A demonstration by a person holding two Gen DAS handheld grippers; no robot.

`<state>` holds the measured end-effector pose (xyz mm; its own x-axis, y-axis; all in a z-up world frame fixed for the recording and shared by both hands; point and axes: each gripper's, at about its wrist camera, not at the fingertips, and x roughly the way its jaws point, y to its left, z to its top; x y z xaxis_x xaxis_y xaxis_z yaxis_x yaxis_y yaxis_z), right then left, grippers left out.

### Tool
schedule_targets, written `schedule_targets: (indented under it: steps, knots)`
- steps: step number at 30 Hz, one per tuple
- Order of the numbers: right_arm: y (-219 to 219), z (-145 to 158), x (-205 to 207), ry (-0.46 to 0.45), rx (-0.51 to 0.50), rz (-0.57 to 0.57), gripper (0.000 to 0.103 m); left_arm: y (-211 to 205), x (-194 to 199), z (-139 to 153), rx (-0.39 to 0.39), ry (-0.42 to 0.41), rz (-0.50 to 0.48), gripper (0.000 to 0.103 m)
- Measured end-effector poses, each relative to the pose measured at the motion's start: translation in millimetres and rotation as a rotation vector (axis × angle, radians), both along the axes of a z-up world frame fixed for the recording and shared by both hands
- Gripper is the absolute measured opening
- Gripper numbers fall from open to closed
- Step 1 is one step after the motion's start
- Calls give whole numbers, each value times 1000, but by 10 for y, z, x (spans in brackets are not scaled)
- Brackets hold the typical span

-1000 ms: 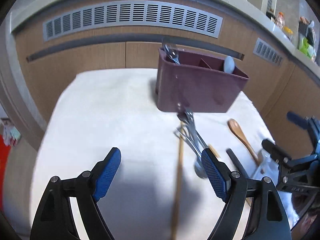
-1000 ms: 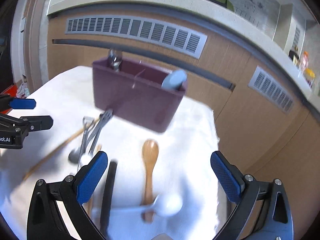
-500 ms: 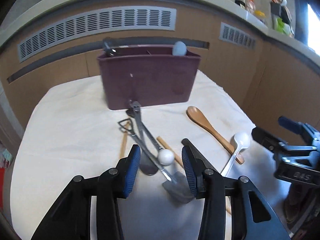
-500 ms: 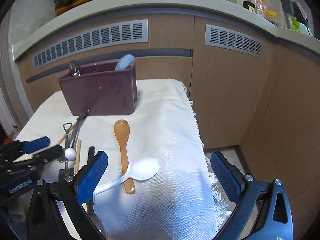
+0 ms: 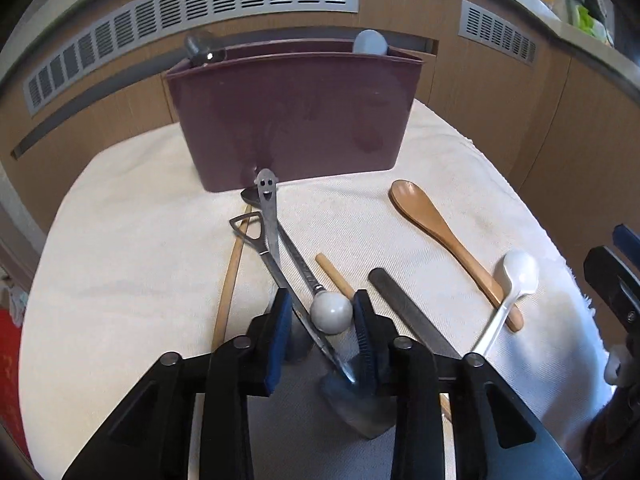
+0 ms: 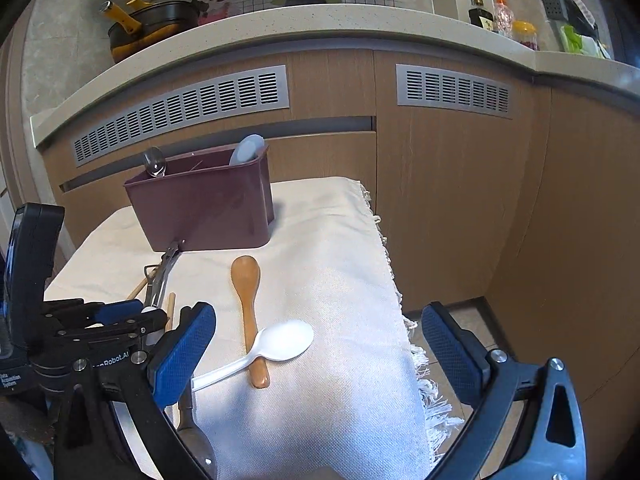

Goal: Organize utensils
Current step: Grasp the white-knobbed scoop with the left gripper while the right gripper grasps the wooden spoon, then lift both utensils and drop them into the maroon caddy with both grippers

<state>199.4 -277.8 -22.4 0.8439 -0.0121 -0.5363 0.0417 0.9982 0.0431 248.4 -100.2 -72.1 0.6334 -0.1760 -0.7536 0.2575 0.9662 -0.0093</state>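
A maroon utensil organizer [image 5: 296, 112] [image 6: 208, 208] stands at the back of the cloth-covered table, with a metal spoon and a pale blue spoon in it. In front of it lies a pile of metal utensils: a flat one with a smiley face [image 5: 267, 196] and one ending in a white ball [image 5: 331, 313]. My left gripper [image 5: 322, 320] [image 6: 132, 312] is low over this pile. Its jaws are closing with the ball and the smiley utensil's shaft between them, and a gap still shows on the left side. My right gripper [image 6: 316, 360] stands wide open at the table's right edge, holding nothing.
A wooden spoon [image 5: 432, 220] [image 6: 246, 280] lies crossed by a white plastic spoon [image 5: 516, 276] [image 6: 284, 340] on the right. A long chopstick [image 5: 228, 280], a short wooden stick and a black flat handle [image 5: 404, 304] flank the pile. Cabinet fronts rise behind; the cloth's fringe hangs off the right edge.
My left gripper moved in and down over the metal pile, and its jaws narrowed from wide open to close around the ball. My right gripper rolled level and shifted toward the right edge.
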Motion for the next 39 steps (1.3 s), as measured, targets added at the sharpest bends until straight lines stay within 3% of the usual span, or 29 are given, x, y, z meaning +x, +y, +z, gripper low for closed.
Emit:
schedule_targets:
  steps: [2, 5, 10, 14, 19, 23, 28, 29, 30, 31, 32, 33, 35, 39]
  knots:
    - [-3, -15, 16, 8, 4, 2, 102, -31, -27, 1, 25, -11, -12, 23]
    - [-11, -43, 50, 26, 9, -1, 102, 55, -112, 91, -19, -21, -8, 23]
    - [19, -57, 93, 50, -4, -1, 102, 350, -394, 522, -71, -156, 17, 23]
    - [135, 23, 274, 107, -16, 107, 102, 618, -518, 745, -101, -213, 50, 23]
    - [458, 28, 727, 222, -96, 244, 101, 884, -540, 807, -139, -225, 89, 23]
    - [679, -119, 1152, 327, -178, 269, 86, 1092, -549, 787, -170, -221, 125, 23]
    - [808, -354, 1419, 444, -152, 274, 80, 1328, -620, 755, -203, -215, 132, 23]
    - [821, -394, 1435, 460, -144, 274, 76, 1335, -626, 752, -203, -215, 131, 23]
    - [839, -453, 1447, 485, -136, 272, 61, 1354, -635, 748, -207, -214, 126, 23]
    - [839, -461, 1437, 485, -129, 275, 60, 1367, -642, 744, -210, -213, 123, 23]
    - [854, -451, 1408, 476, -134, 278, 47, 1389, -649, 744, -213, -214, 123, 23]
    - [871, -435, 1382, 479, -134, 297, 23, 1403, -655, 748, -216, -214, 124, 23]
    - [878, -365, 1308, 472, -136, 298, 25, 1435, -672, 765, -224, -216, 128, 23]
    - [822, -74, 1043, 367, -145, 300, 25, 1446, -723, 862, -233, -238, 125, 23]
